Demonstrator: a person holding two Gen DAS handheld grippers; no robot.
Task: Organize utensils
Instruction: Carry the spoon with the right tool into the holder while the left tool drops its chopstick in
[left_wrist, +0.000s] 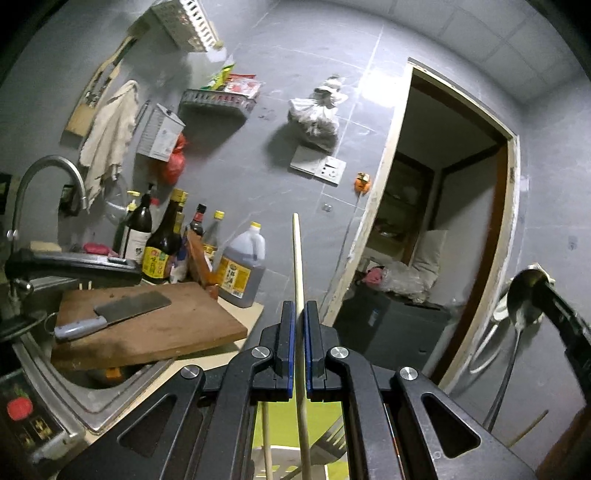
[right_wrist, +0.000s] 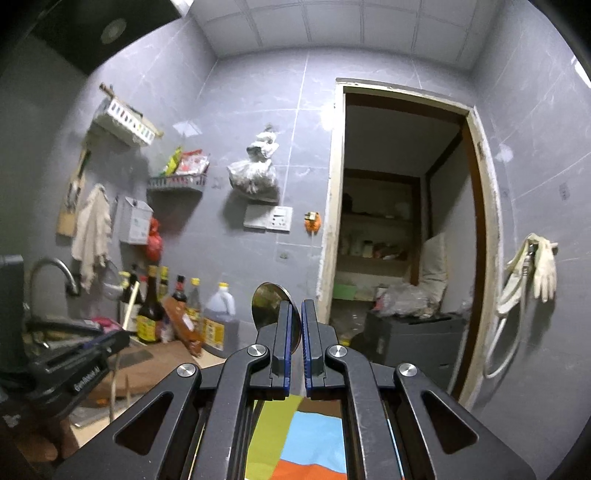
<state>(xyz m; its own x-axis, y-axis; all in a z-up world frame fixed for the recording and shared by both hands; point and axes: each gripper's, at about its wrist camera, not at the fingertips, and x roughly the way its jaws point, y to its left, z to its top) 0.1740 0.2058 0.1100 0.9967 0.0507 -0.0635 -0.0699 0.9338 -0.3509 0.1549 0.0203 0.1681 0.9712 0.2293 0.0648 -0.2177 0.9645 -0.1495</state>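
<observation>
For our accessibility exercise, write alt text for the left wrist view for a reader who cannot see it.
The left claw grips a wooden chopstick pointing up. To its left, a cleaver lies on a cutting board beside sauce bottles; at far right, the right claw holds a metal spoon.

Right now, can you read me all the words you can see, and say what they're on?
"GenRobot.AI": on the side of the left gripper, seen in the right wrist view; small, so likely rather than certain.
Vinegar jug label: characters too blurred to read.
Dark bottle's yellow label: too blurred.
Wall box sticker: too small.
</observation>
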